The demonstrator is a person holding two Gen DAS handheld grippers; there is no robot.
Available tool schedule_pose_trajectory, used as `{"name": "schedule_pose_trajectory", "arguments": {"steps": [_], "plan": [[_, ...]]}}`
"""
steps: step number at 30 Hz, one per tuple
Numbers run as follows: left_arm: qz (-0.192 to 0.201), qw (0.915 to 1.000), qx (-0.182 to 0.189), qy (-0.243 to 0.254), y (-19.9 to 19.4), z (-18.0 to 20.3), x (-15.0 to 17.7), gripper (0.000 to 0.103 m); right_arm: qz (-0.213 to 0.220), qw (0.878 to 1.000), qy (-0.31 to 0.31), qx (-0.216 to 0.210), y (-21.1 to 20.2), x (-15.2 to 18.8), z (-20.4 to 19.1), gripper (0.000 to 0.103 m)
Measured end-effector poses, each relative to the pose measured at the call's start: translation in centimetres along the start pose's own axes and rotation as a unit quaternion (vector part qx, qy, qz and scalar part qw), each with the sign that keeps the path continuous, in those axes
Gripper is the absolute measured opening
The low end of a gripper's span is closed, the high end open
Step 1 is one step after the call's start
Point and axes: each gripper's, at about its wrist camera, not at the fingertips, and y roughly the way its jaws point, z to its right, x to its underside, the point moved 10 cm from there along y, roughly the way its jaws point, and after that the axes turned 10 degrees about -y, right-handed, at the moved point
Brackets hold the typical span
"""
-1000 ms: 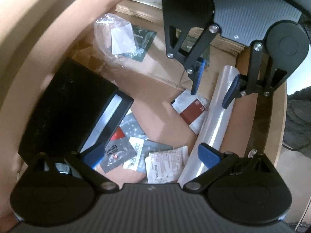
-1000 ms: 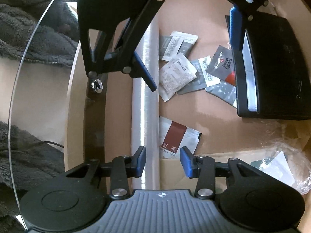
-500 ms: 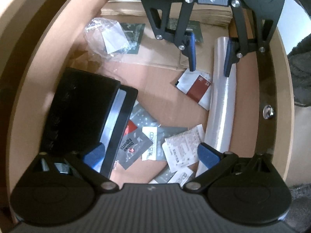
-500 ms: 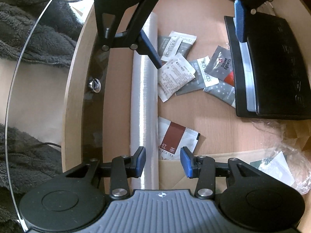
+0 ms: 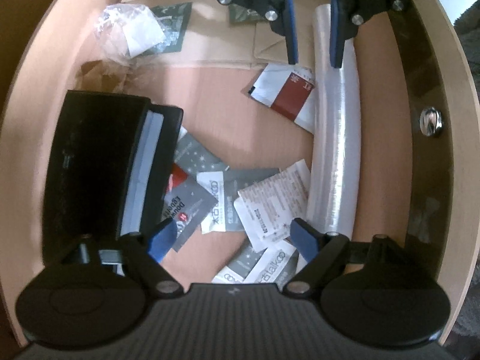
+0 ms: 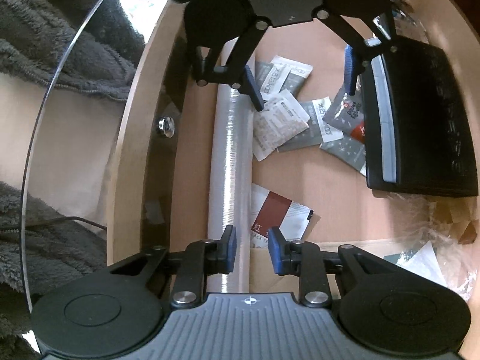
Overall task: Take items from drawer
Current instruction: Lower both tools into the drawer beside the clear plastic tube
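The open wooden drawer [image 5: 444, 96] holds a long clear film roll [image 5: 334, 138] along its right side, a black case [image 5: 96, 162] at the left, several tea and coffee sachets [image 5: 228, 198] and a red-and-white sachet [image 5: 285, 93]. My left gripper [image 5: 231, 238] is open above the sachets near the drawer's near end. My right gripper [image 6: 251, 247] is open, its jaws either side of the roll's far end [image 6: 231, 180]; it shows in the left wrist view [image 5: 312, 27] too. The left gripper shows in the right wrist view [image 6: 303, 81] over the sachets.
A crumpled clear bag [image 5: 129, 30] with white paper lies at the far left on flat brown cardboard [image 5: 216, 48]. A metal knob [image 5: 430, 121] sits on the drawer's dark front panel. A grey fleece [image 6: 60, 45] lies outside the drawer under a glass edge.
My left gripper has pulled back and swung to look straight along the drawer. My right gripper stays at the roll's end, its jaws a little closer around it.
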Motion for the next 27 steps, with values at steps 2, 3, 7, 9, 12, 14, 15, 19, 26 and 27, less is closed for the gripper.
{"name": "schedule_pose_trajectory", "arguments": {"steps": [2, 3, 7, 9, 12, 14, 15, 19, 26, 27], "plan": [[0.009, 0.9999, -0.003, 0.014, -0.1, -0.1, -0.1, 0.087, 0.0, 1.0, 0.0, 0.021, -0.1, -0.1, 0.6, 0.044], [0.016, 0.9996, -0.003, 0.023, -0.3, -0.3, -0.1, 0.09, 0.001, 0.999, 0.003, 0.033, 0.0, -0.1, 1.0, 0.047], [0.037, 0.9986, -0.024, 0.029, -1.2, -1.8, 0.6, 0.1, 0.022, 0.999, 0.007, 0.038, -0.9, -0.2, 1.3, 0.048], [0.053, 0.9975, -0.03, 0.036, -1.7, -1.9, 0.8, 0.103, 0.023, 0.999, 0.006, 0.039, -0.8, -0.2, 1.1, 0.048], [0.052, 0.9967, -0.036, 0.05, -2.4, -2.0, 1.1, 0.103, 0.021, 0.999, 0.006, 0.042, -0.5, -0.1, 0.8, 0.048], [0.065, 0.9955, -0.032, 0.06, -3.2, -2.1, 1.1, 0.103, 0.021, 0.999, 0.008, 0.044, -0.6, 0.0, 0.7, 0.048], [0.076, 0.9946, -0.029, 0.065, -3.6, -2.0, 1.0, 0.103, 0.021, 0.999, 0.008, 0.045, -1.0, 0.2, 0.6, 0.048], [0.091, 0.9902, -0.03, 0.102, -4.1, -2.0, 1.7, 0.103, 0.007, 0.999, -0.008, 0.052, -1.8, 1.3, 0.1, 0.047], [0.135, 0.9608, -0.055, 0.236, -4.4, -0.5, 2.7, 0.103, 0.014, 0.997, -0.05, 0.062, -2.9, 1.8, -0.6, 0.047], [0.134, 0.962, -0.052, 0.232, -4.3, -0.6, 2.8, 0.103, 0.014, 0.996, -0.058, 0.066, -3.0, 2.0, -0.8, 0.047]]}}
